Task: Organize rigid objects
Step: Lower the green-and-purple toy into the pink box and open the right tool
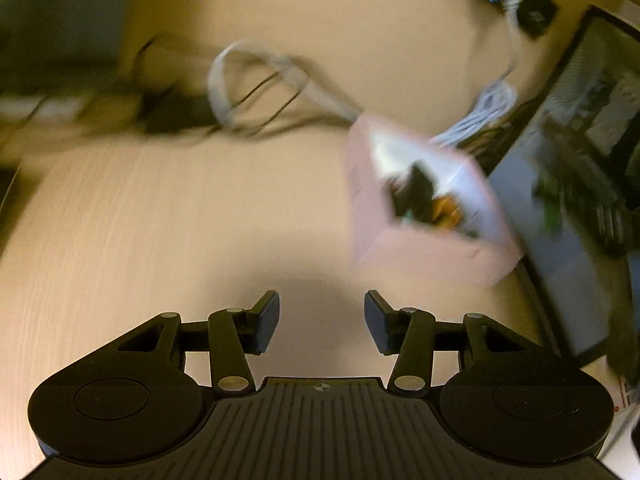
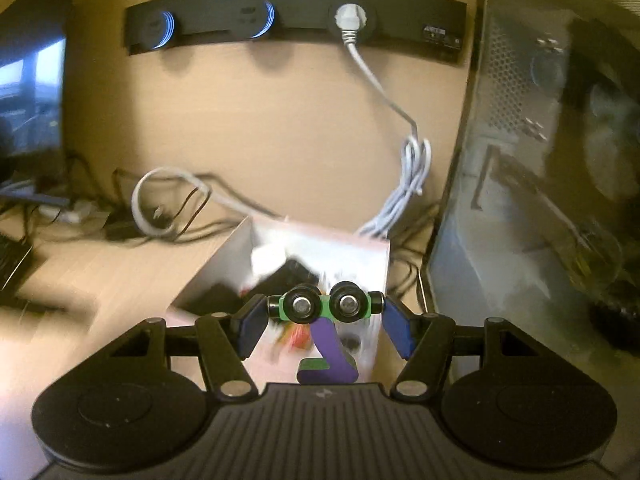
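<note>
**Toy in hand, box ahead**

Pale wooden desk (image 1: 160, 208), cables trailing along the wall. Right gripper (image 2: 323, 320) is clamped on a green-and-purple wheeled toy (image 2: 324, 312), held over the open pink box (image 2: 224, 268). Left gripper (image 1: 322, 318) is spread with nothing between its fingers, the box ahead to its right. Seemingly the drop-off step; next, lower the toy into the box and let go.

a black power strip (image 2: 296, 24) with a white plug (image 2: 349, 16), beside a computer case (image 2: 520, 200).
</note>
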`<state>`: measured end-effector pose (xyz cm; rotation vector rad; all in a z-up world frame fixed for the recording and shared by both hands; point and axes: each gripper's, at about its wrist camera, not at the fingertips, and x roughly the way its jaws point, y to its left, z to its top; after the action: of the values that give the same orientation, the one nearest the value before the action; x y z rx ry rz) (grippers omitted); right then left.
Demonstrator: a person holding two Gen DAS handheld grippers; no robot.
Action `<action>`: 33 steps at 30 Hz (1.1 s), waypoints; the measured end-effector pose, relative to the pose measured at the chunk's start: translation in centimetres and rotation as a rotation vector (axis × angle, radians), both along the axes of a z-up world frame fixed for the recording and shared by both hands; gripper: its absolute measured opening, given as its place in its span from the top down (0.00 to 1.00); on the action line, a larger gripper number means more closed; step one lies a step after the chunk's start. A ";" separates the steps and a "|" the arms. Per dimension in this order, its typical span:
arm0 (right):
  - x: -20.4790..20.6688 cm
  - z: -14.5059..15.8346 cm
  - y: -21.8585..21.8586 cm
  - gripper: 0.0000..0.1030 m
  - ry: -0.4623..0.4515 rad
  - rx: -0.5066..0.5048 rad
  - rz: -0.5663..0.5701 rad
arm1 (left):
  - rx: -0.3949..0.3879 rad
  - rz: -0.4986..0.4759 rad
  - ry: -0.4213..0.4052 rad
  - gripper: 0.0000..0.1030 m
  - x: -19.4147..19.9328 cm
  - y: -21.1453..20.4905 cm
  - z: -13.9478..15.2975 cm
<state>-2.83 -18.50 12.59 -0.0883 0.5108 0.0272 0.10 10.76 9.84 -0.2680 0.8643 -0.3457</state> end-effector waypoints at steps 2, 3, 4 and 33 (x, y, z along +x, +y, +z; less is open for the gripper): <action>2.9 -0.1 -0.1 0.39 0.010 0.028 -0.023 | -0.007 0.061 0.055 0.50 -1.3 1.1 -1.3; 4.3 -0.4 -0.1 0.39 0.018 0.039 -0.042 | -0.012 0.079 0.074 0.50 -2.0 1.6 -1.6; 5.6 -0.7 -0.1 0.39 0.027 0.046 -0.064 | -0.009 0.091 0.084 0.50 -2.8 2.5 -1.6; -7.0 -10.7 2.1 0.36 0.239 0.070 -0.246 | 0.350 -0.315 -0.061 0.00 -2.3 -2.9 -5.4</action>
<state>-9.86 -16.45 1.91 0.0475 0.7561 -0.1873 -2.22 7.83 4.46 0.2046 0.8909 -0.4842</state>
